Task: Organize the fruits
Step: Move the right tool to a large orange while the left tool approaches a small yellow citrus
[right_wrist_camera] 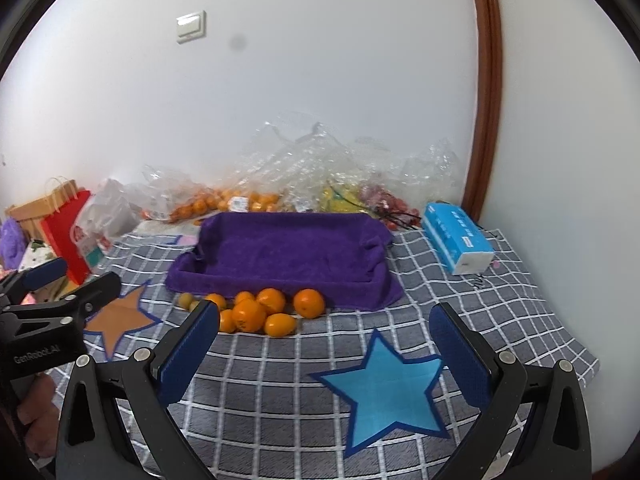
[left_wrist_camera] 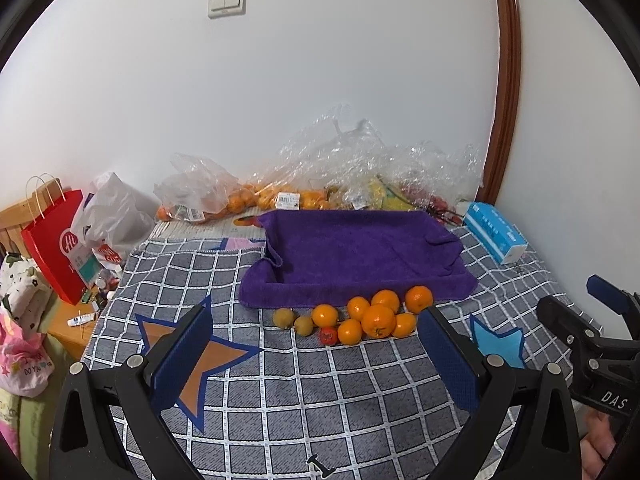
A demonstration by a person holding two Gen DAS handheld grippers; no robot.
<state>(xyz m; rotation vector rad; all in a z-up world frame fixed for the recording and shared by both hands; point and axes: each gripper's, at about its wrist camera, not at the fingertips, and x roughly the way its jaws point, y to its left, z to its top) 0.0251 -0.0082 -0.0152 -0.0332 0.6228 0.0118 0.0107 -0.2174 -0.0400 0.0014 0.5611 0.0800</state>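
Left gripper (left_wrist_camera: 314,344): jaws wide apart, nothing between the pads, held above the checked cloth (left_wrist_camera: 320,408). Right gripper (right_wrist_camera: 326,346): jaws likewise wide, nothing held; blue star patch (right_wrist_camera: 386,388) lies on the cloth between its fingers.

Fruit pile (left_wrist_camera: 360,318): loose on the cloth, touching or just beside the near edge of the purple towel (left_wrist_camera: 352,256). In left wrist view it sits at 12 o'clock ahead of the left gripper. In right wrist view it is at approx. 11 o'clock, partly hidden behind the left-hand finger pad (right_wrist_camera: 188,352).

Pile contents, left wrist view:
- Oranges (left_wrist_camera: 378,320), several, clustered and touching; largest at front centre.
- Two yellow-green fruits (left_wrist_camera: 294,320) at 9 o'clock of the oranges, side by side.
- One small red fruit (left_wrist_camera: 328,336) at the front, touching an orange.

Towel appears draped over a shallow tray shape w/ raised edges; inside holds no fruit.

Orange star patch (left_wrist_camera: 200,364) on cloth under the left gripper's left-hand finger.

Behind towel, along the wall: clear plastic bags (left_wrist_camera: 352,168) w/ more oranges and other fruit, type unclear. Blue tissue box (left_wrist_camera: 496,236) at 2 o'clock of the towel. Red paper bag (left_wrist_camera: 56,244) at 9 o'clock, off the cloth edge.
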